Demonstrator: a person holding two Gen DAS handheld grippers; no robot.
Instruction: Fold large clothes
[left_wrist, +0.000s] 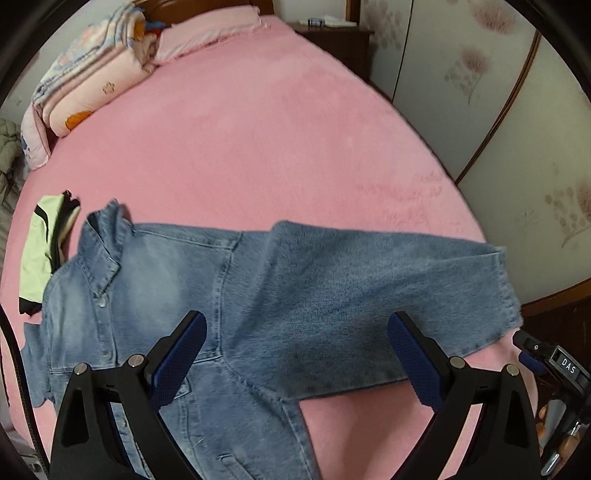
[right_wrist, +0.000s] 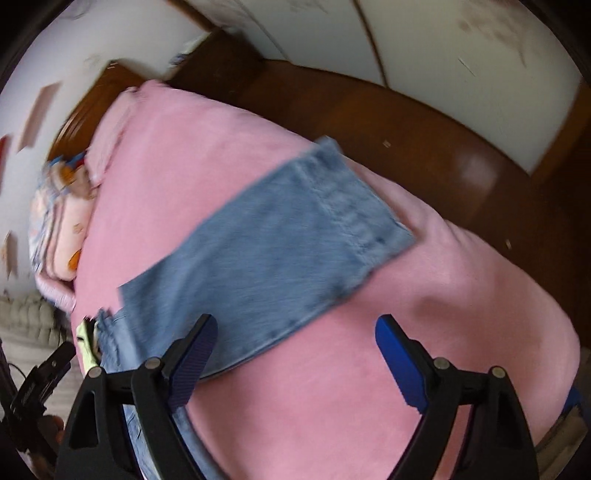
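The denim jacket (left_wrist: 177, 295) lies spread flat on the pink bed cover (left_wrist: 258, 140), stretching across the lower half of the left wrist view, collar toward the left edge, buttons running down the front. One sleeve (left_wrist: 388, 295) reaches out to the right, its cuff near the bed's right edge. The left gripper (left_wrist: 295, 354) hangs over the jacket's chest, jaws spread wide, nothing between the blue pads, no contact with the cloth that I can make out. At the left edge, just beside the collar, sits a light green and black garment (left_wrist: 40, 243). A folded floral quilt (left_wrist: 88, 81) rests in the upper left, a pillow (left_wrist: 207, 33) beside it near the top.

Over to the right wrist view, blurred: the sleeve (right_wrist: 266, 251) runs diagonally through the middle, cuff toward the upper right. The right gripper (right_wrist: 295, 358) hovers at the sleeve's lower edge, jaws released and wide apart, gripping nothing. Dark wooden floor (right_wrist: 424, 140) shows beyond the bed.
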